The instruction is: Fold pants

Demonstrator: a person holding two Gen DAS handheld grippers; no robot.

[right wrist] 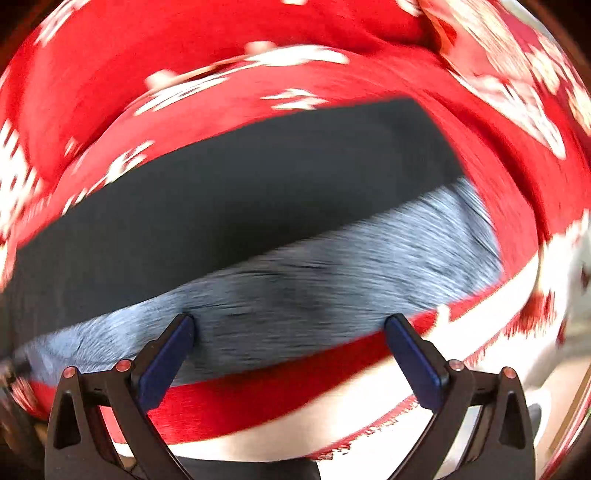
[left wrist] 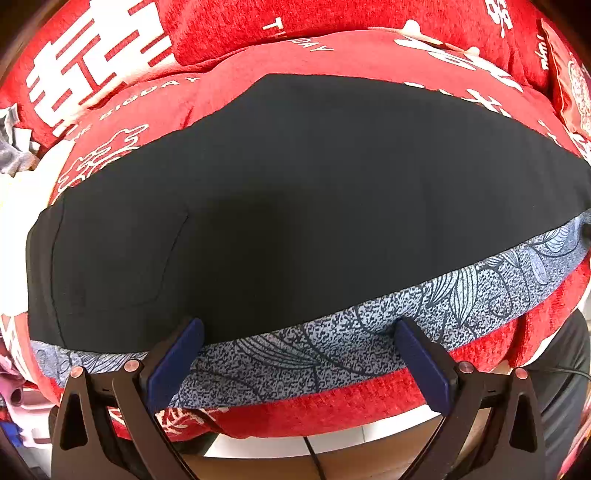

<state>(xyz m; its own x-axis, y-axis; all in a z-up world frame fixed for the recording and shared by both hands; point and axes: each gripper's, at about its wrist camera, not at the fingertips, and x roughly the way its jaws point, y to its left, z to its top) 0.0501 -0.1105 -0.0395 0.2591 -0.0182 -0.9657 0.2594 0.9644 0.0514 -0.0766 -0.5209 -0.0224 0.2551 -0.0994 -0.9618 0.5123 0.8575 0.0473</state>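
while the pants (left wrist: pixel 295 192) lie flat on the red cover (left wrist: pixel 332 406) just ahead of your jaws | left gripper (left wrist: pixel 299 328) spread wide, holding nothing | right gripper (right wrist: pixel 288 325) spread too, view blurred | legs look stacked, printed one under black; crosswise folds remain

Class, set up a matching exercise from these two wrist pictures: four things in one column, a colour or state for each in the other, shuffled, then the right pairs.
Things:
1. pants
2. patterned band
3. cover
4. left gripper

Colour or state:
A. red with white print
B. open, holding nothing
C. plain black
D. blue-grey with leaf lines

Pairs: 1-C, 2-D, 3-A, 4-B
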